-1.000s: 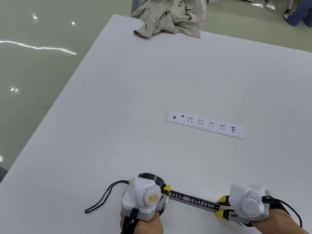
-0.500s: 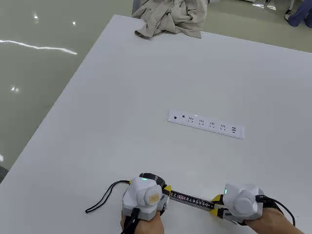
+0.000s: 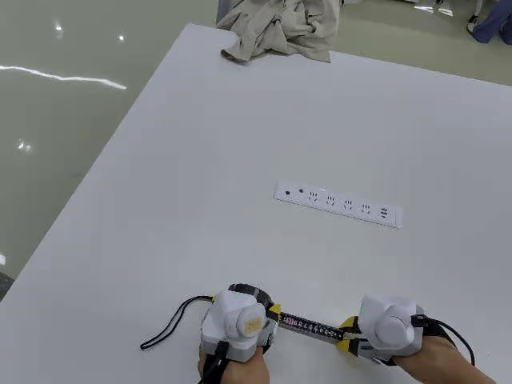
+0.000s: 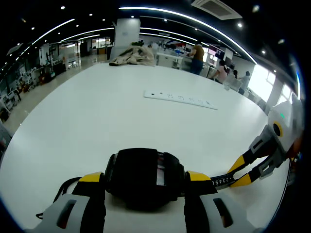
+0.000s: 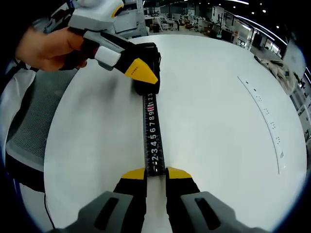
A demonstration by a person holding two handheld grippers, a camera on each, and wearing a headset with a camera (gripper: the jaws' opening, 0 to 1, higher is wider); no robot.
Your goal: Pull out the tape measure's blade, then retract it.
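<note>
- Tape measure (image 5: 154, 52): its black case sits on the counter (image 3: 240, 160) near the edge closest to you; your left claw (image 4: 145, 178) is clamped across it, one jaw on each side
- The blade (image 5: 152, 138) is out by a short run of numbers and lies flat, just above the counter; your right claw (image 5: 155, 173) is pinched narrow on its free end
- The relation that matters: the blade's long axis runs straight from the case to your right claw, left to right along the near edge; the two claws face each other down that line
- My read: move the right claw only along this axis, away from the case to draw more blade, towards it to feed the blade home; any sideways drift would likely kink it
</note>
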